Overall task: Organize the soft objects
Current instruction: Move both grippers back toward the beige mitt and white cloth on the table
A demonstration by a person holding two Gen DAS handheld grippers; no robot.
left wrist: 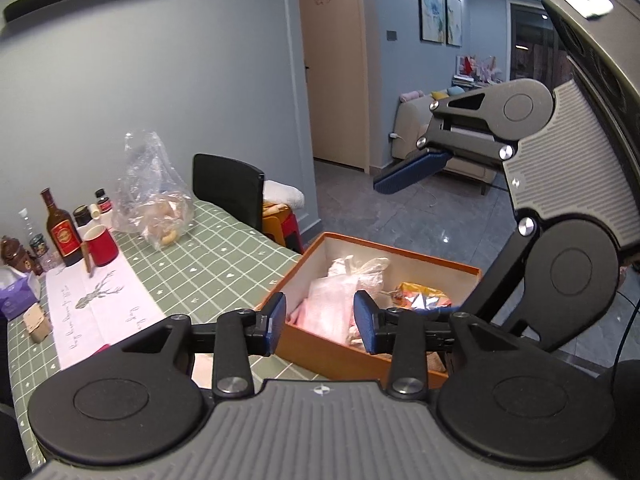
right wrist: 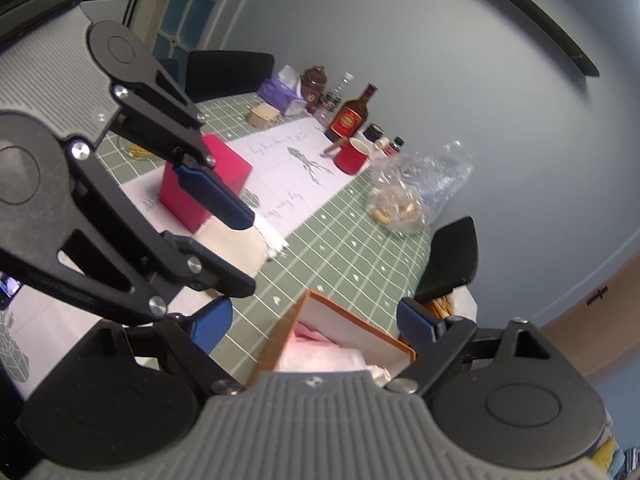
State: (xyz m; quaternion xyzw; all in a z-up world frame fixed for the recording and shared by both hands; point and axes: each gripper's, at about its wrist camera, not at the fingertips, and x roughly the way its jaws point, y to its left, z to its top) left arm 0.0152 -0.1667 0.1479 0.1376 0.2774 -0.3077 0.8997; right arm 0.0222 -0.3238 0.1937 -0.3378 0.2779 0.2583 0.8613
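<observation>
Left wrist view: left gripper (left wrist: 320,318) hovered w/ its blue pads apart and nothing between them, aimed down at the orange box (left wrist: 384,364) on the near table edge. The pose read as a reach into the box, not a carry.

Right gripper (left wrist: 416,170) hung above and beyond the box, its fingers also spread and empty, probably waiting its turn.

Soft goods lay inside the box: pink fabric (left wrist: 324,304), a crumpled clear bag (left wrist: 362,268) and a shiny orange packet (left wrist: 420,296), bunched together rather than sorted. Sorting looked barely started, judging by the pile.

Further out on the green checked tablecloth (left wrist: 224,264) sat a loose plastic bag of snacks (left wrist: 160,208), a red mug (left wrist: 100,246), a dark bottle (left wrist: 60,228) and a purple tissue box (left wrist: 16,292); a black chair (left wrist: 228,188) stood at the far side.

Right wrist view showed a red box (right wrist: 208,184) on the white runner (right wrist: 288,176), well apart from the orange box.

Box walls and the other gripper overhead seemed the main obstacles to a clean pick.
</observation>
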